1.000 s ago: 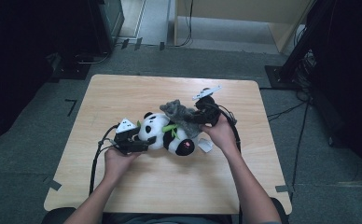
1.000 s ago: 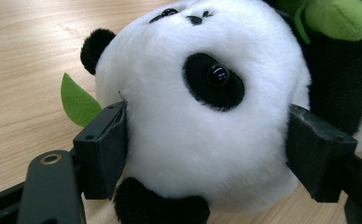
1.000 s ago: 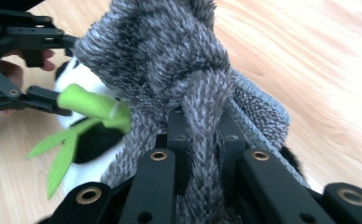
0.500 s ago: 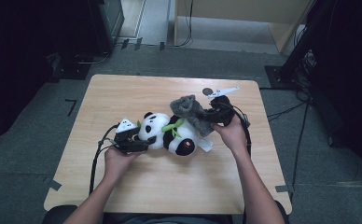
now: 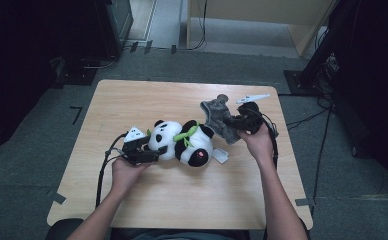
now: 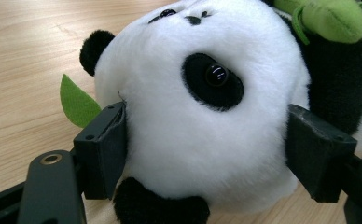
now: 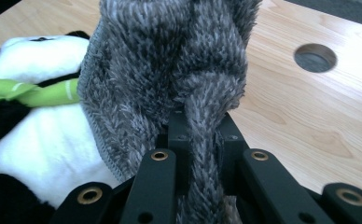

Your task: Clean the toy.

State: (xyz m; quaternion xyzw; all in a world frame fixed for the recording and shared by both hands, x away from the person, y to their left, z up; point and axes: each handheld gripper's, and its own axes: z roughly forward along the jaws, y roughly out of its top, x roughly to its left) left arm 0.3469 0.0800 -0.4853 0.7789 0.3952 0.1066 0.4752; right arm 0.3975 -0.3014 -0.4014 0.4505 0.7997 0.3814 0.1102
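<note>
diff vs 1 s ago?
The right gripper, shut on the grey fuzzy garment, has pulled it off the panda's body, rightward across the table. The left gripper stayed clamped on the panda's head; the panda hardly moved.

Tongs (image 6: 202, 154) clamped on the white head of a plush panda (image 6: 202, 116), one black jaw pressed into each side. Black eye patch with glossy eye facing up. Green felt leaf (image 6: 76, 102) poking out beside the left jaw. Green scarf (image 6: 330, 18) above. Wooden table (image 6: 30, 51) underneath.
</note>
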